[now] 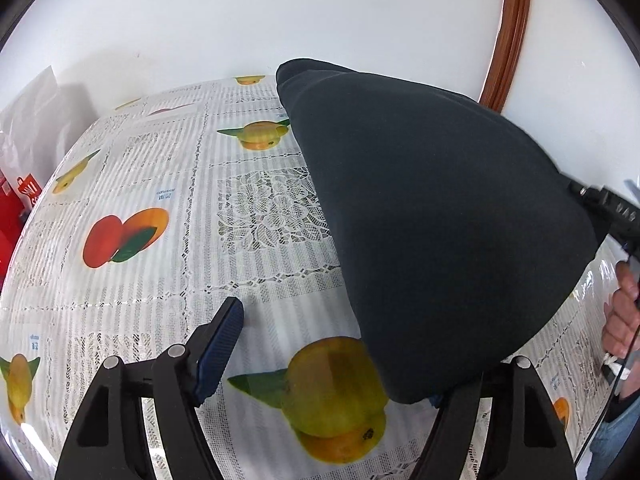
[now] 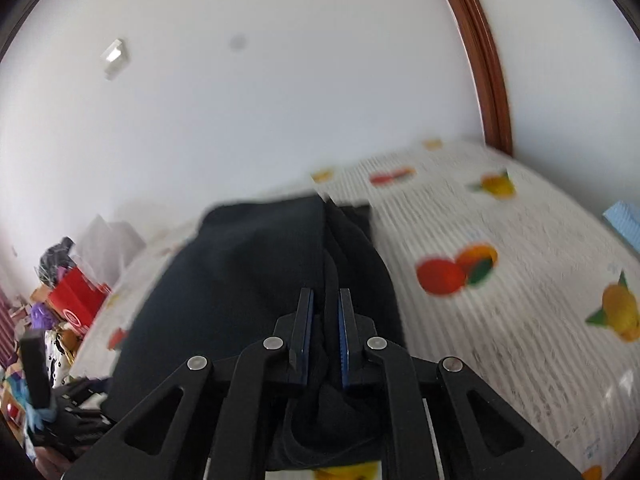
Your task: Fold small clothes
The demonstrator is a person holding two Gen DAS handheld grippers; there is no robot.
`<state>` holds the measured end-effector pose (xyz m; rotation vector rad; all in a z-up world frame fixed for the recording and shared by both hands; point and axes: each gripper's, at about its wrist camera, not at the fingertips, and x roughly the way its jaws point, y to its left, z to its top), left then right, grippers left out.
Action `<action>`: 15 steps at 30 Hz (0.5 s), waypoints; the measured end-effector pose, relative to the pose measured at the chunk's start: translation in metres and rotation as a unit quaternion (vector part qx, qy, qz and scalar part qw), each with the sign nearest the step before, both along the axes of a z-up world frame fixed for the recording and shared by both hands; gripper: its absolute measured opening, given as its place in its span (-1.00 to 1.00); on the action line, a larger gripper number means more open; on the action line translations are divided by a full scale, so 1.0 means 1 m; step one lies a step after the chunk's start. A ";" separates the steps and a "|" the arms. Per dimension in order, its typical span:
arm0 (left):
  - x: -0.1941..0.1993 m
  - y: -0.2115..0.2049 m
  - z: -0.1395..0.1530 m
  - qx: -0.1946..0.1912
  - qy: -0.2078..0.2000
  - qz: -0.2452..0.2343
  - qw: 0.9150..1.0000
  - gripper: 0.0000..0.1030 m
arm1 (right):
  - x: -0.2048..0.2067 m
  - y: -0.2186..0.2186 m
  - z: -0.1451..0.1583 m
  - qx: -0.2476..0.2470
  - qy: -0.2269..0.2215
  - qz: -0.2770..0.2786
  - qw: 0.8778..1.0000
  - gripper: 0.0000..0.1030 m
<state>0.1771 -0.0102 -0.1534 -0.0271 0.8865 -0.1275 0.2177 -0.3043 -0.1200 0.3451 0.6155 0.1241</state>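
A dark navy garment (image 1: pixel 432 216) hangs lifted over the fruit-print tablecloth (image 1: pixel 132 184), stretched up toward the right. My right gripper (image 2: pixel 326 312) is shut on a bunched fold of the garment (image 2: pixel 248 264), with cloth squeezed between its blue pads. From the left wrist, this right gripper (image 1: pixel 608 204) shows at the cloth's right corner, with a hand (image 1: pixel 624 312) below it. My left gripper (image 1: pixel 344 320) is open. Its left finger (image 1: pixel 220 344) is bare above the table. The garment's lower edge drapes over and hides its right finger.
A white wall runs behind the table, with a brown wooden frame (image 1: pixel 508 40) at the right. A red bag (image 1: pixel 16 200) and a white plastic bag (image 1: pixel 36 120) stand at the table's left end. Floor clutter (image 2: pixel 60 312) lies beyond. A light blue item (image 2: pixel 624 220) sits far right.
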 end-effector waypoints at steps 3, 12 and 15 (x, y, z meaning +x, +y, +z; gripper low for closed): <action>0.000 0.002 -0.001 0.000 0.000 0.000 1.000 0.44 | 0.007 0.003 -0.019 -0.004 0.027 -0.003 1.000 -0.74; -0.011 -0.006 0.006 -0.009 -0.023 -0.039 0.999 0.57 | -0.008 -0.014 0.016 -0.005 0.008 0.005 1.000 -0.18; 0.003 -0.018 0.002 -0.007 -0.013 -0.039 0.999 0.57 | 0.006 -0.007 0.017 -0.014 0.015 0.016 1.000 -0.15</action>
